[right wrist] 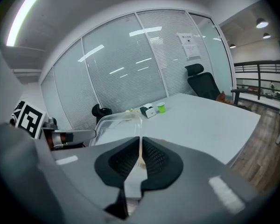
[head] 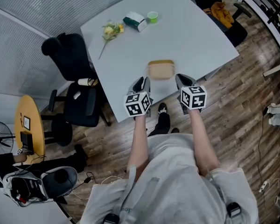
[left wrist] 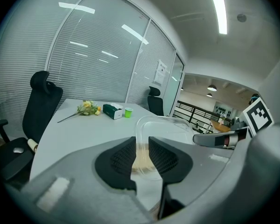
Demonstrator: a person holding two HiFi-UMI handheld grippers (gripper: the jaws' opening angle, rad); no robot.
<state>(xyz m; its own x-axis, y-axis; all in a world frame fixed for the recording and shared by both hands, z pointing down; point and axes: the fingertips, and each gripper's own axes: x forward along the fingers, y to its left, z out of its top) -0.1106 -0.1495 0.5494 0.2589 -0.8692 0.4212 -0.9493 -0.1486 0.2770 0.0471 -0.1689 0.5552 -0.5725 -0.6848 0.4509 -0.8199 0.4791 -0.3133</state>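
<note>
A clear, shallow plastic container (head: pixel 160 69) sits at the near edge of the white table (head: pixel 191 41), held between both grippers. My left gripper (head: pixel 145 86) is shut on its left wall, and my right gripper (head: pixel 181 84) is shut on its right wall. In the left gripper view the jaws (left wrist: pixel 141 143) pinch the thin clear rim of the container (left wrist: pixel 164 123), with the right gripper (left wrist: pixel 222 137) across from it. In the right gripper view the jaws (right wrist: pixel 140 147) clamp the container (right wrist: pixel 115 123) wall, with the left gripper (right wrist: pixel 60 136) beyond.
Far across the table lie a bunch of yellow flowers (head: pixel 111 31), a green-and-white box (head: pixel 135 21) and a small green cup (head: pixel 152 17). A black office chair (head: pixel 74 78) stands at the table's left side. A yellow round table (head: pixel 28 122) is further left.
</note>
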